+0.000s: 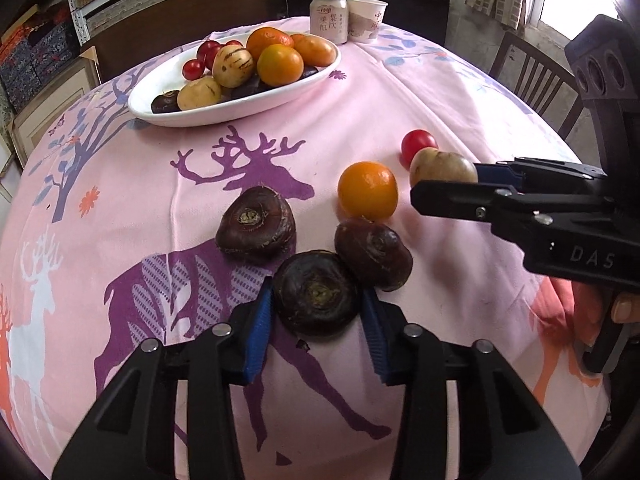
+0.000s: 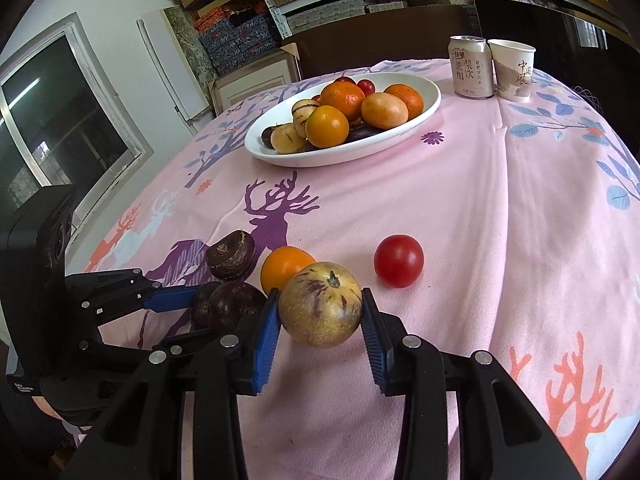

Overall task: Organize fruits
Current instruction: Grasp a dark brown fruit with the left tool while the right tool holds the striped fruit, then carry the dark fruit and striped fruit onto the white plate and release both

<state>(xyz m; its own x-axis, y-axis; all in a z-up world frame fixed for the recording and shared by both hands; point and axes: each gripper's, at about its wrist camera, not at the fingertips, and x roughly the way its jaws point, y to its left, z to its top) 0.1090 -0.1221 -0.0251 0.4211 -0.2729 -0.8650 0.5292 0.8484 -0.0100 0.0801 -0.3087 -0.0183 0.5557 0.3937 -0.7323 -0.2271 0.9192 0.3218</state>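
Each gripper pinched one fruit for the plate (image 1: 236, 114) at twelve o'clock: left gripper (image 1: 318, 320) a water chestnut (image 1: 316, 292), right gripper (image 2: 320, 324) a pepino melon (image 2: 320, 304).

Loose fruit is sitting on the near side of the pink cloth. Three dark brown water chestnuts: one (image 1: 316, 292) is lying stem-scar up, another (image 1: 374, 254) is touching it on the right, and the third (image 1: 256, 226) is sitting apart to the left. A glossy orange (image 1: 368, 190) is resting just behind them, and a red tomato (image 1: 418, 144) further right. A pale yellow pepino melon (image 2: 320, 304) with purple streaks is sitting stem up. The white oval plate (image 1: 280, 96) at the back is holding oranges, tomatoes, pepinos and chestnuts.
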